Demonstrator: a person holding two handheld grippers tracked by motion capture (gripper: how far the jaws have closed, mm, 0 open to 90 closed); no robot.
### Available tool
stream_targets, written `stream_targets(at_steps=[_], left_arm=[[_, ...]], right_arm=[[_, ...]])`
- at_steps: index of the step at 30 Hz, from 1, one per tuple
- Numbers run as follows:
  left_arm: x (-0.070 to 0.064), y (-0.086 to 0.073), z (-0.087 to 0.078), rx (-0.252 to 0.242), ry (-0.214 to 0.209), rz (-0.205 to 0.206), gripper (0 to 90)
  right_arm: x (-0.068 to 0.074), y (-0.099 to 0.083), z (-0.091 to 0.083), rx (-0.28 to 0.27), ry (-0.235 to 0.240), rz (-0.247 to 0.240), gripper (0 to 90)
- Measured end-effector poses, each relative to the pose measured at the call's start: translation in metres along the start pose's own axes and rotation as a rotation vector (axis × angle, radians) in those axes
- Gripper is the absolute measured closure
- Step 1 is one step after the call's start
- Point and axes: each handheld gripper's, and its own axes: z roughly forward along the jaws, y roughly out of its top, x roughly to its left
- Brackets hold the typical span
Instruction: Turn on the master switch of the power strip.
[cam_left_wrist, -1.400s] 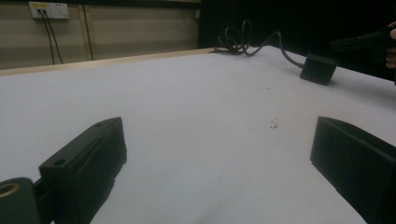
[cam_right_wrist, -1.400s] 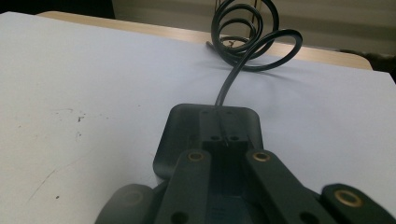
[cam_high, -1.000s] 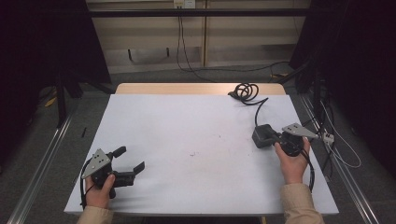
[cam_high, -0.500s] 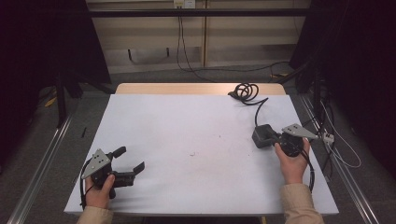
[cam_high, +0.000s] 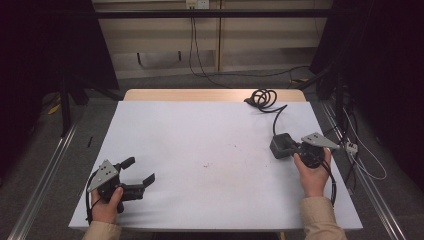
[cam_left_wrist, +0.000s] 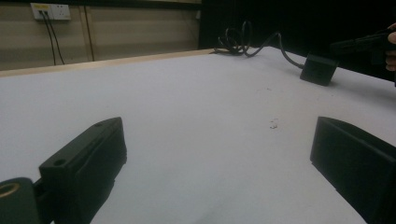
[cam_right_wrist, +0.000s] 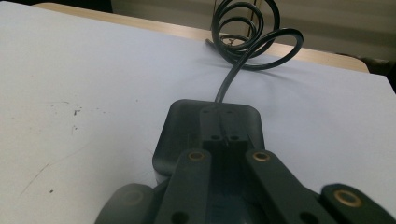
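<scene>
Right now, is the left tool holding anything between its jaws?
No. In the left gripper view the left tool has its jaws spread wide, with bare white table between them.

No readable text, label, brand or number on anything in these views
</scene>
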Motion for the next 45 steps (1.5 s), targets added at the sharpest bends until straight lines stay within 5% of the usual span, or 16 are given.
stream_targets(at_steps=[18,45], left_arm=[[0.0000,-0.0004,-0.0003,0.002,-0.002,-0.003,3.2],[-0.0001,-0.0004,0.0003,0.003,-0.002,-0.002,3.2]], right_arm=[[-0.0007,-0.0002,-0.0001,0.004,0.005,0.024,90.0],[0.0054,0.0011,0.0006,0.021,-0.032,-0.016,90.0]])
